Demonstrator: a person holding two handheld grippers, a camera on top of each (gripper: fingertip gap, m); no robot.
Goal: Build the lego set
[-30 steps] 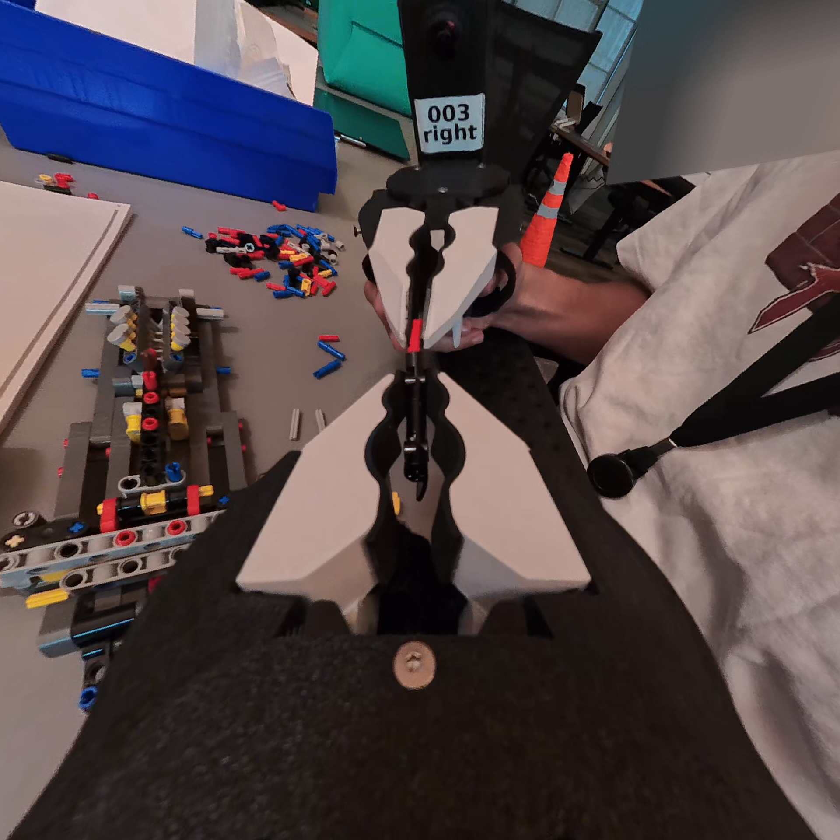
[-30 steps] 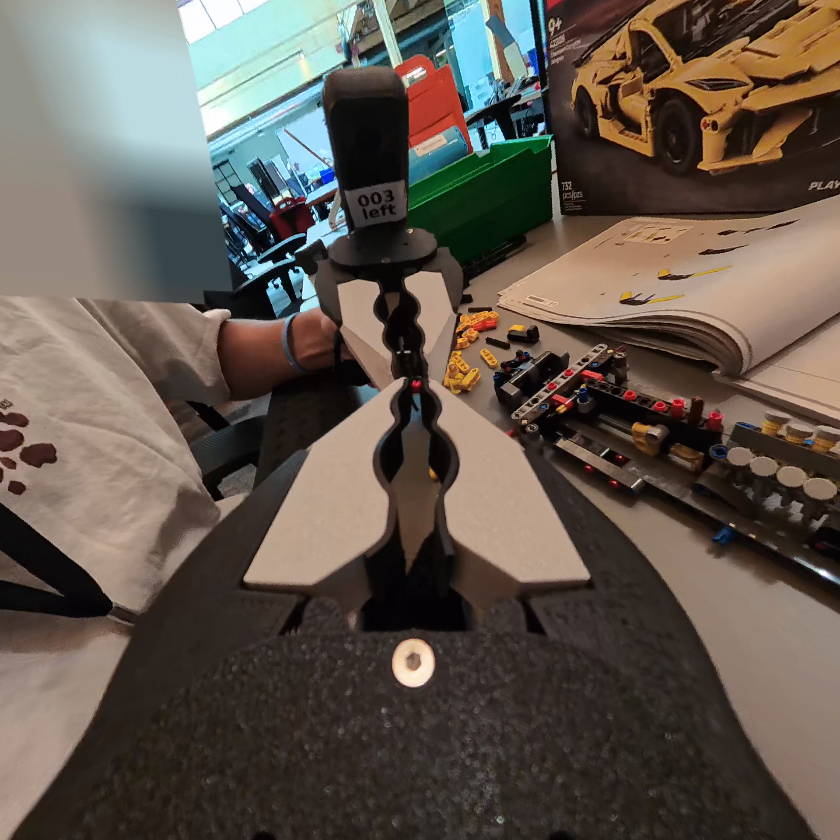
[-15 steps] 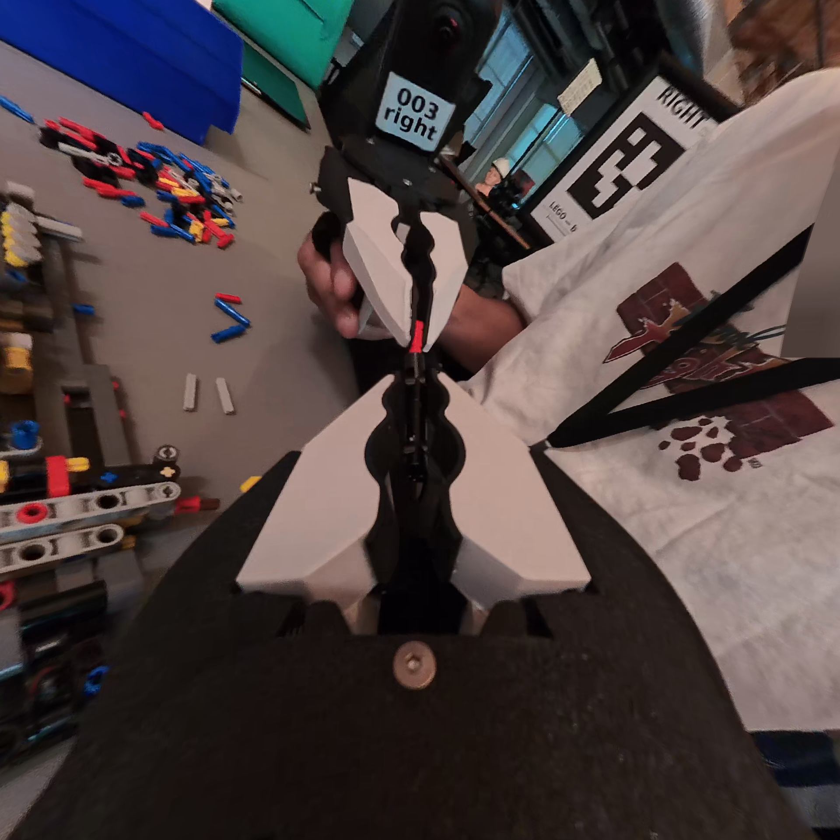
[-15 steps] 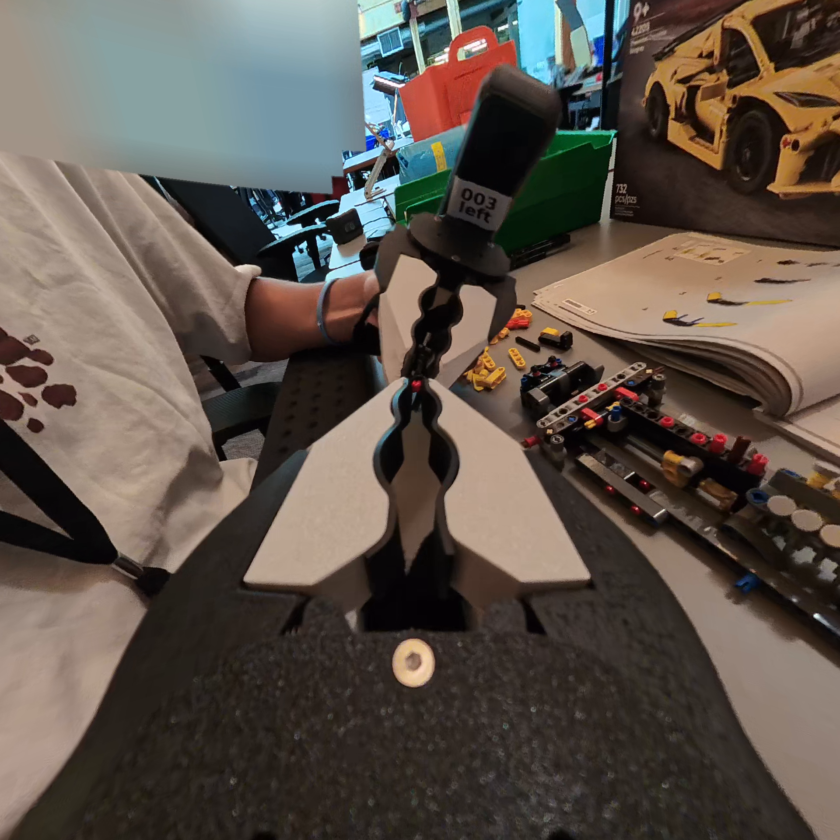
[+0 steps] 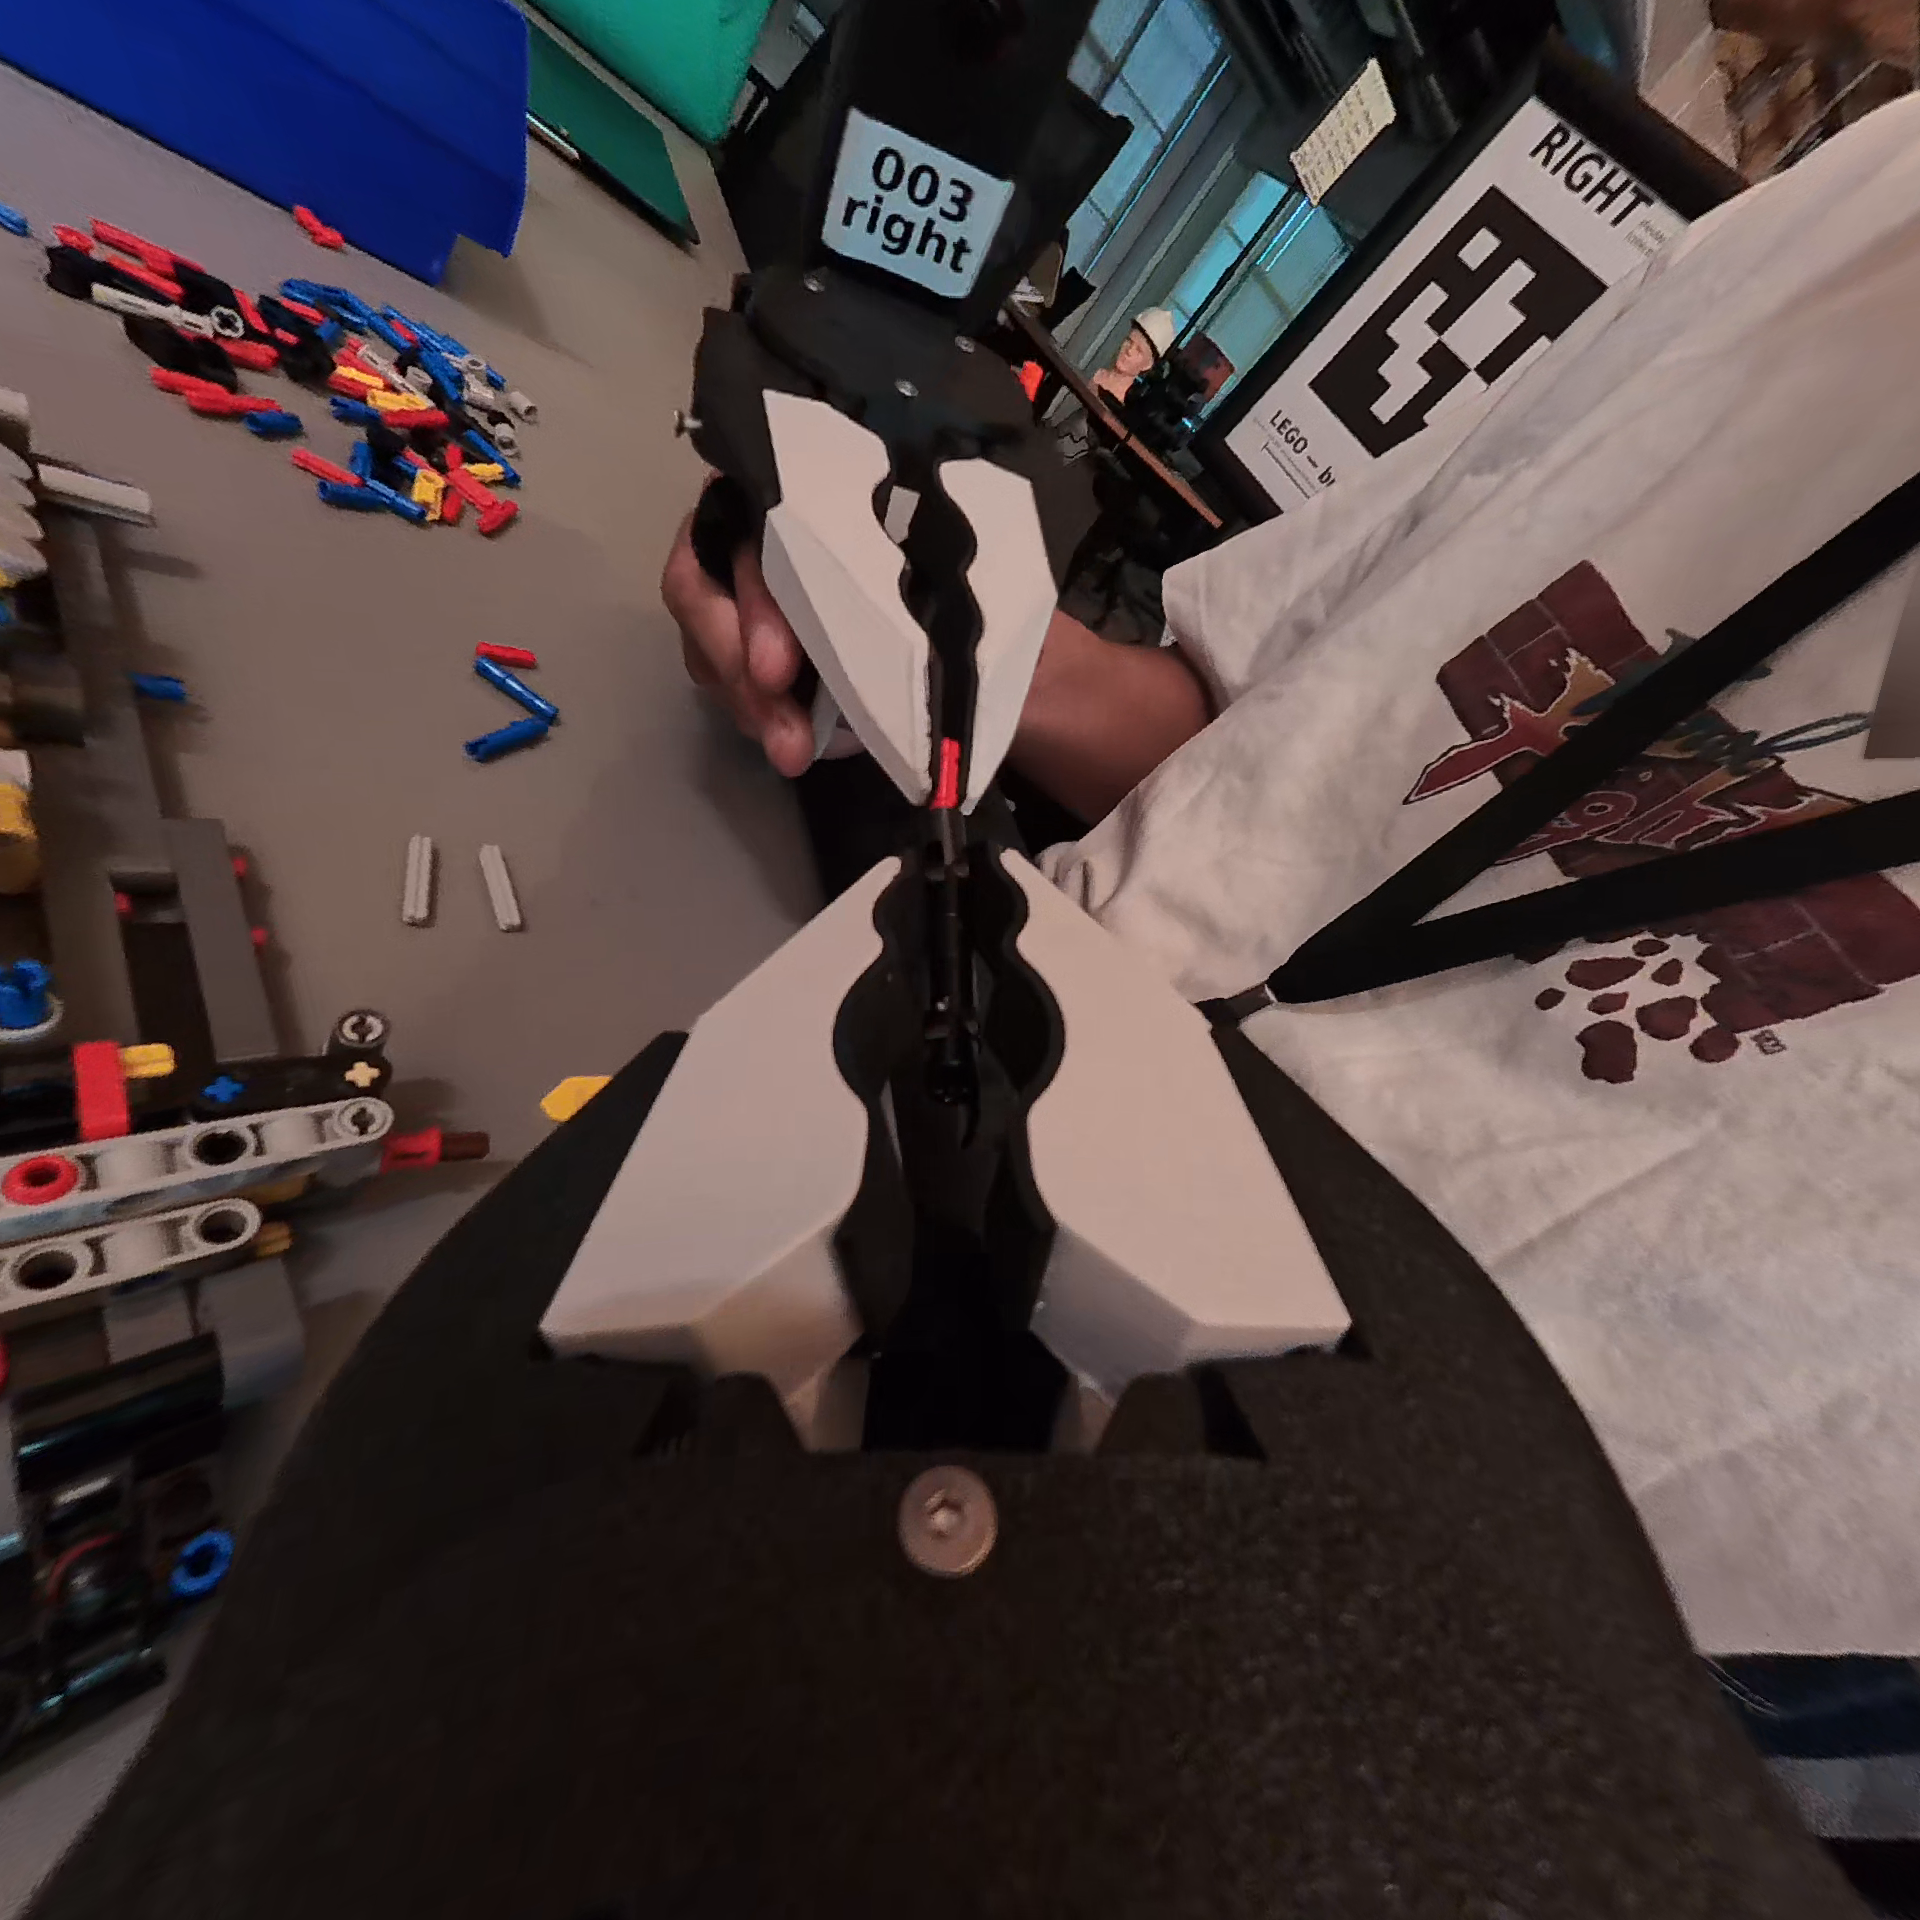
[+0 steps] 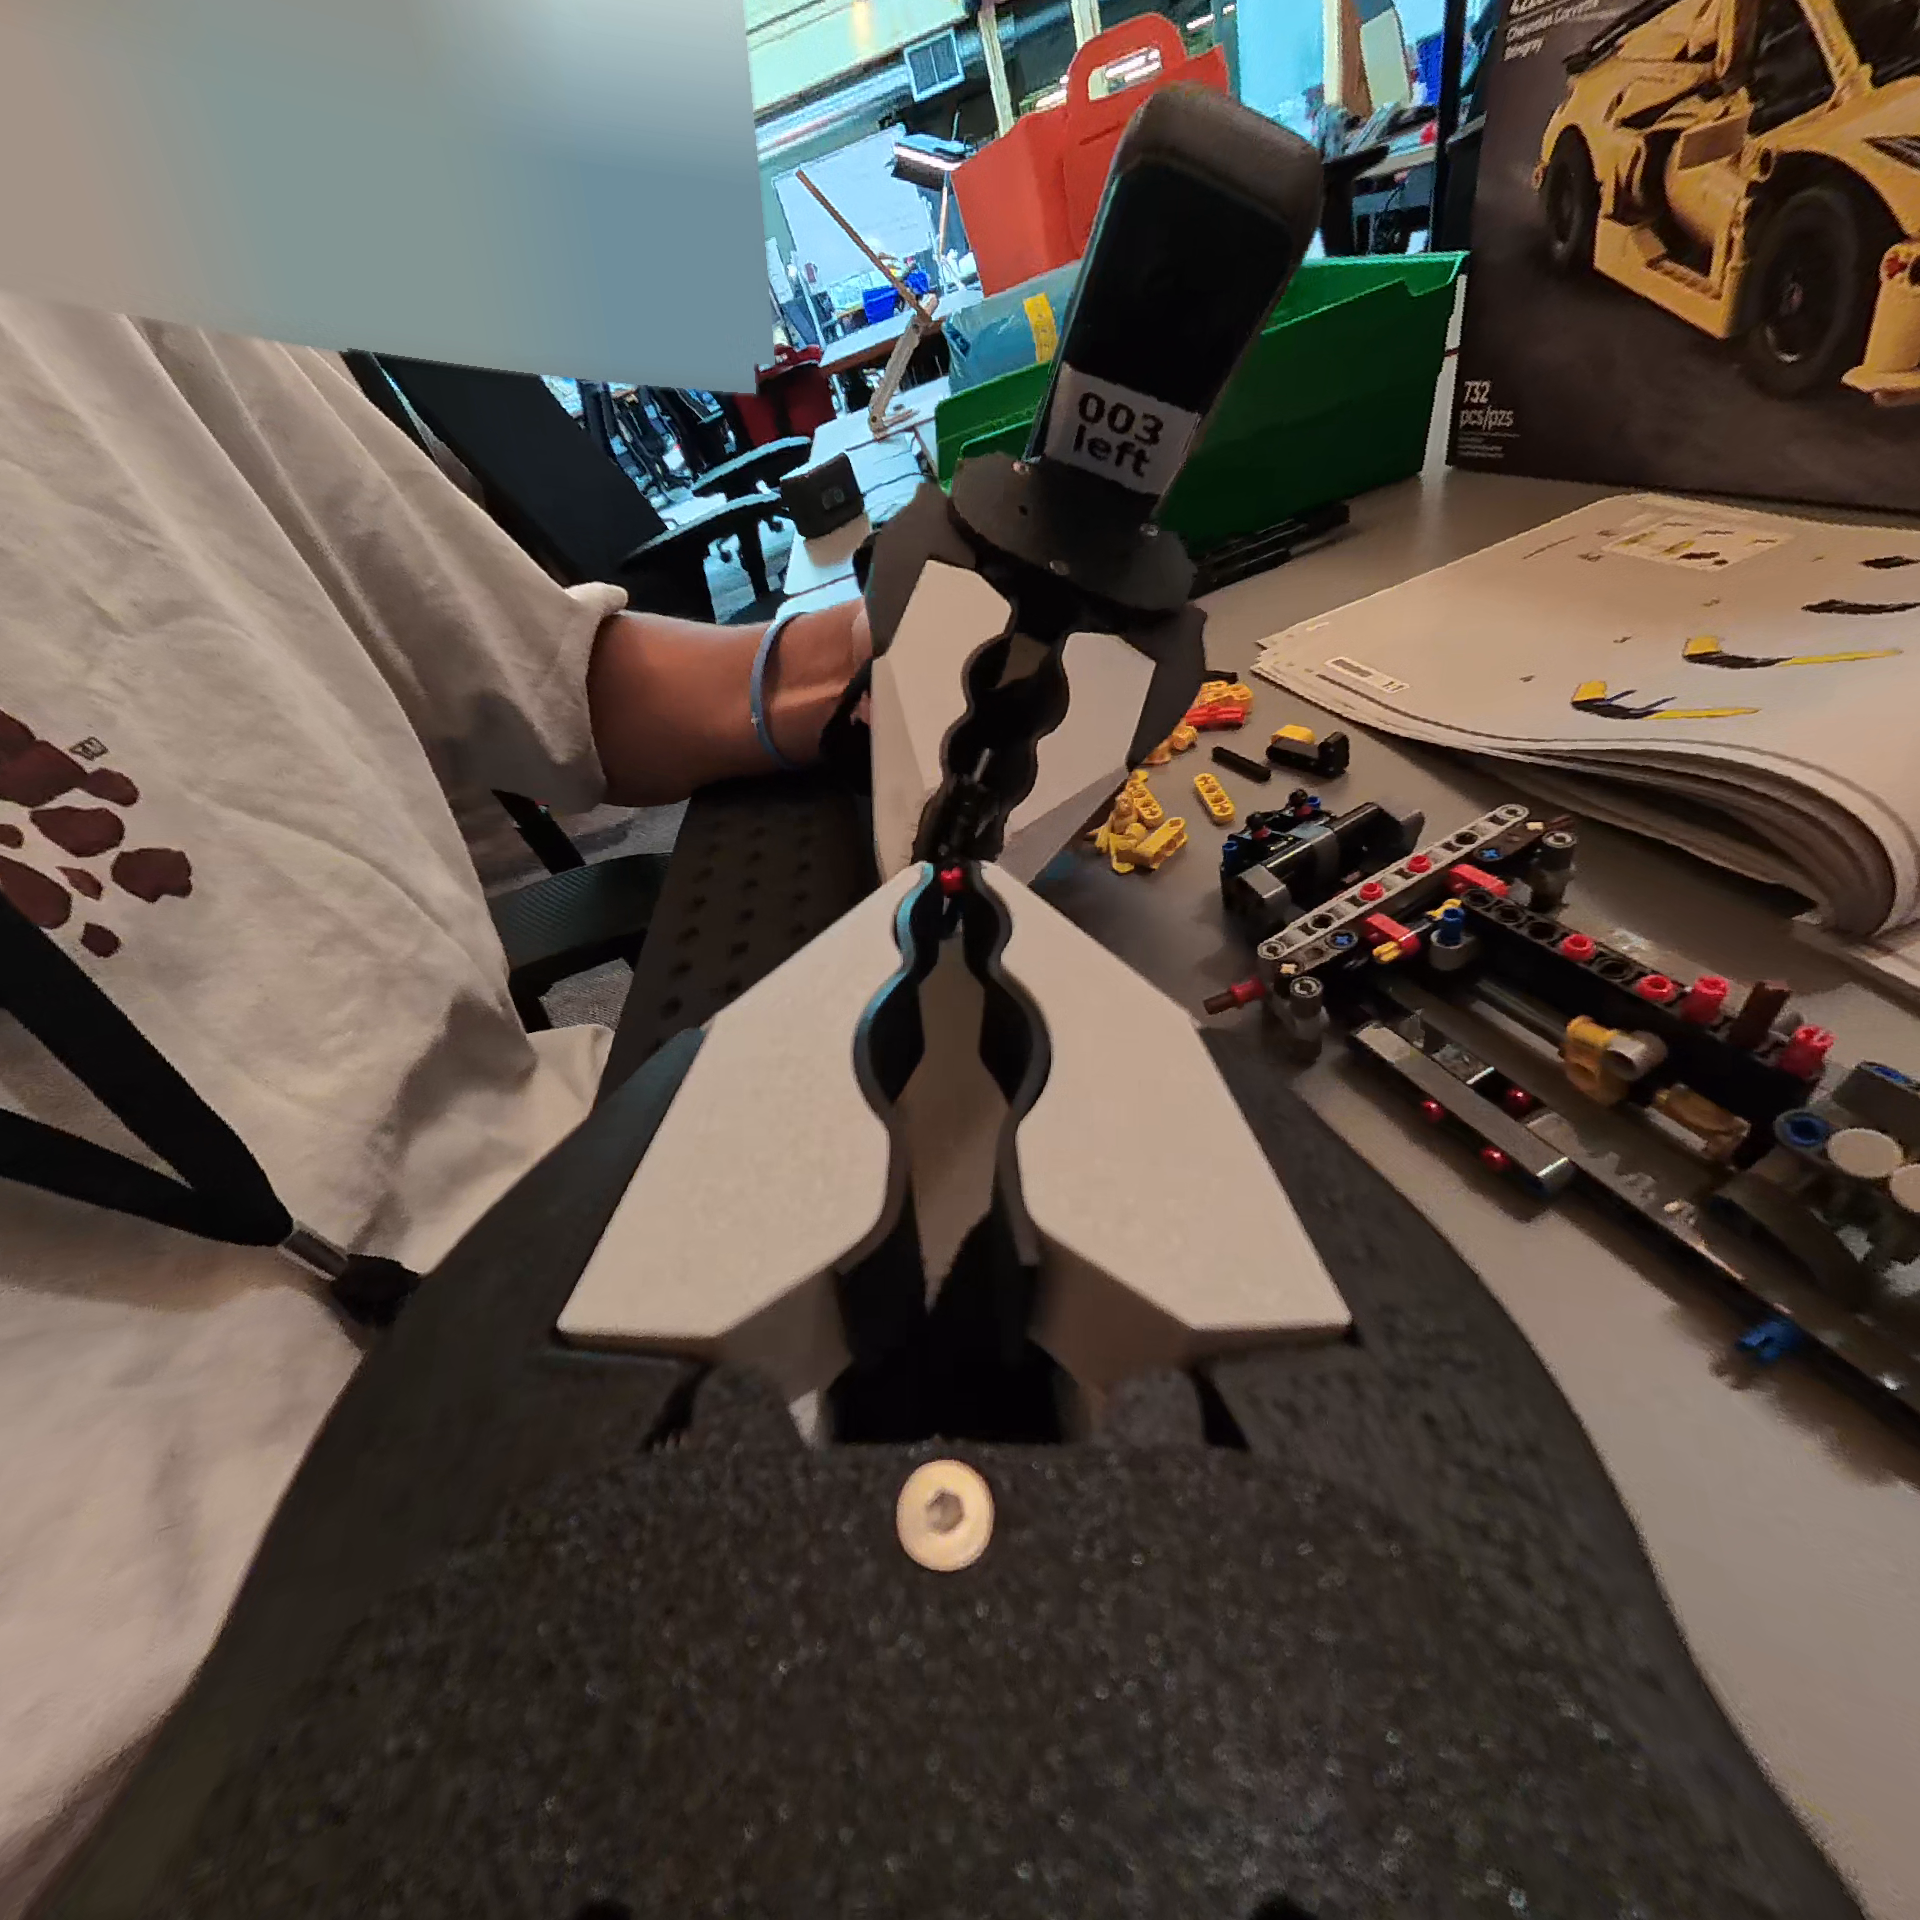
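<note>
My left gripper (image 5: 948, 868) is shut on a thin black Lego piece (image 5: 951, 987) that stands edge-on between its jaws. My right gripper (image 6: 951, 885) is shut on a small red pin (image 6: 950, 880). The two grippers meet tip to tip in the air in front of the person's white shirt. In the left wrist view the right gripper (image 5: 943, 795) holds the red pin (image 5: 943, 774) against the end of the black piece. In the right wrist view the left gripper (image 6: 961, 842) shows opposite. The part-built Lego chassis (image 5: 156, 1153) (image 6: 1507, 987) lies on the grey table.
A pile of red, blue and black pins (image 5: 364, 384), blue pins (image 5: 509, 696) and two grey axles (image 5: 457, 883) lie near a blue bin (image 5: 312, 104). Yellow pieces (image 6: 1143, 821), an open instruction booklet (image 6: 1662, 675), a green bin (image 6: 1299, 395) and the set's box (image 6: 1714, 208) lie beyond. My left and right fingertips are right by each other.
Both grippers have stayed tip to tip and swung round together toward the person, with the left gripper tilting. The red pin and black piece stay gripped.
</note>
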